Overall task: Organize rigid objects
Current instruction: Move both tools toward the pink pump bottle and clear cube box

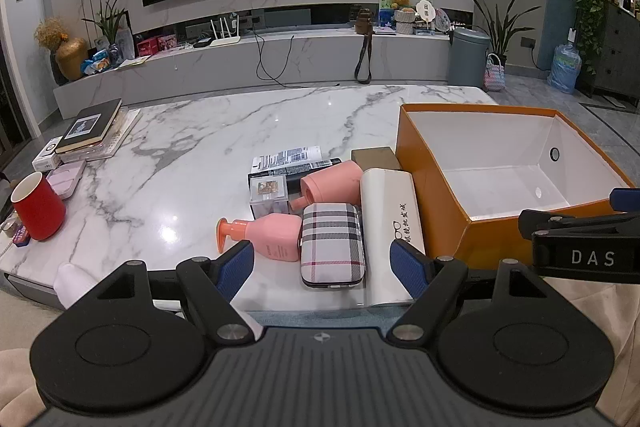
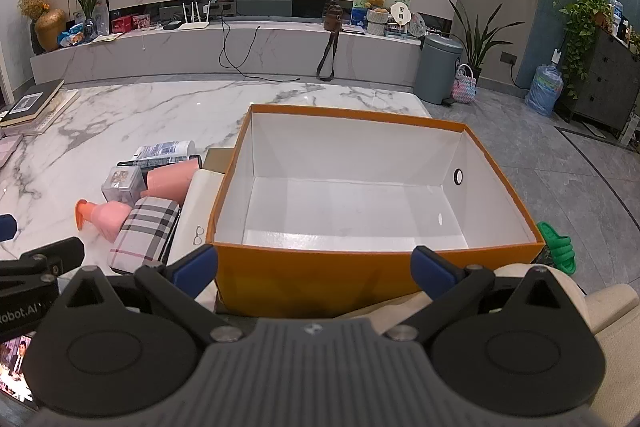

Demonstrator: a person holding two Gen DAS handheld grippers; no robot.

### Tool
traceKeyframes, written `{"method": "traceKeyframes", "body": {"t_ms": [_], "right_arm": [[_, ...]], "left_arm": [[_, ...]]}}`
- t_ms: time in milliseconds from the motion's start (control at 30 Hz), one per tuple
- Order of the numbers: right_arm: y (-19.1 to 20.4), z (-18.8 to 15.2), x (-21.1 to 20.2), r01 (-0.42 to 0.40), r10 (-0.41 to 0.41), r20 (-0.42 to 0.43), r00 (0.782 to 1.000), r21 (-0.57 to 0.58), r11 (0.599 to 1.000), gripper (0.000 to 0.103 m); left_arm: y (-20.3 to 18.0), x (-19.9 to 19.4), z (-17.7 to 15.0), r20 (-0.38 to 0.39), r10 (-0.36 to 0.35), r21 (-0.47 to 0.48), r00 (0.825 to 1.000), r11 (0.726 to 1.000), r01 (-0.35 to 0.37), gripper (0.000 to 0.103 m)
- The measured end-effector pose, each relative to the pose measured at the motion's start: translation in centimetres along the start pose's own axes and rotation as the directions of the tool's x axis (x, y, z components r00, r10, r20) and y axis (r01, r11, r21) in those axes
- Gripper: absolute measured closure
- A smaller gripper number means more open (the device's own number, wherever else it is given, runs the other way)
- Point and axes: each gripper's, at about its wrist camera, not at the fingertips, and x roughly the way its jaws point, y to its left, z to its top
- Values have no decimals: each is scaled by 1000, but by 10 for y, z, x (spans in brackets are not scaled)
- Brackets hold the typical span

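An empty orange box [image 1: 434,183] with a white inside stands on the marble table [image 1: 240,123]; it also shows in the right wrist view [image 2: 320,279]. Left of it lies a cluster: a plaid case [image 1: 332,243], a white glasses case [image 1: 394,211], a pink pump bottle [image 1: 272,237], a pink cup on its side [image 1: 332,183], a clear small box [image 1: 269,195] and a printed tube [image 1: 288,159]. My left gripper [image 1: 322,267] is open and empty, just in front of the plaid case. My right gripper [image 2: 314,265] is open and empty, at the box's near wall.
A red cup [image 1: 38,207], a pink flat case [image 1: 66,179] and stacked books [image 1: 90,131] sit at the table's left. A brown block [image 1: 376,158] lies behind the cluster. A green slipper [image 2: 556,251] lies on the floor right of the box.
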Motion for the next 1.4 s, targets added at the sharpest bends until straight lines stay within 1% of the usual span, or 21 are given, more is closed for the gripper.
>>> {"method": "traceKeyframes", "body": {"t_ms": [233, 267, 367, 433, 500, 567, 700, 800, 867, 933, 1000, 1067, 1167, 1233, 1300, 1333, 1367, 1400], "right_arm": [[1, 0, 0, 0, 0, 0, 1000, 1, 1000, 2], [3, -5, 4, -3, 3, -2, 1000, -2, 1000, 2], [6, -7, 8, -16, 16, -4, 1000, -13, 1000, 2], [8, -6, 10, -31, 31, 2, 1000, -24, 999, 2], [11, -2, 13, -45, 46, 19, 999, -43, 998, 2], [12, 3, 15, -56, 58, 33, 998, -61, 997, 2], [19, 14, 26, -129, 134, 44, 990, -98, 987, 3], [29, 23, 33, -177, 191, 70, 979, -168, 970, 3], [39, 32, 40, -196, 214, 61, 975, -219, 956, 3], [48, 41, 47, -232, 250, 41, 967, -255, 939, 9], [59, 48, 55, -262, 277, 16, 961, -278, 924, 19], [72, 55, 62, -299, 310, -5, 951, -285, 911, 23], [88, 61, 71, -348, 352, -33, 935, -272, 897, 27], [101, 62, 83, -370, 366, -66, 928, -261, 892, 32], [110, 62, 95, -387, 371, -112, 922, -232, 892, 44], [113, 62, 103, -403, 382, -137, 914, -202, 893, 47], [115, 62, 110, -412, 387, -157, 908, -176, 894, 49], [118, 63, 117, -416, 390, -171, 905, -160, 895, 50]], "left_arm": [[1, 0, 0, -8, -5, -1, 1000, 1000, 5, 12], [1, 0, 0, -9, -8, 0, 1000, 1000, 8, 12], [1, 0, 0, -10, -10, 5, 1000, 1000, 10, 12], [2, 1, 2, -14, -18, 7, 1000, 1000, 18, 16], [5, 2, 3, -14, -36, 5, 999, 999, 36, 17], [9, 5, 5, -19, -35, 6, 999, 999, 35, 21], [16, 12, 11, -33, -43, 19, 999, 999, 43, 27], [26, 21, 16, -55, -62, 11, 997, 998, 63, 31], [35, 31, 20, -86, -81, 2, 993, 997, 81, 32], [42, 41, 23, -121, -82, -7, 989, 997, 81, 34], [49, 53, 25, -158, -90, -6, 983, 996, 90, 34], [56, 65, 27, -196, -105, 10, 975, 994, 109, 34], [66, 83, 29, -224, -107, 36, 969, 992, 117, 34], [77, 95, 30, -234, -119, 0, 965, 992, 122, 34], [87, 105, 30, -261, -141, -54, 955, 990, 132, 34], [92, 112, 28, -284, -148, -91, 947, 988, 127, 34], [96, 116, 27, -296, -152, -125, 943, 985, 119, 36], [100, 121, 25, -300, -160, -161, 940, 980, 115, 37]]}}
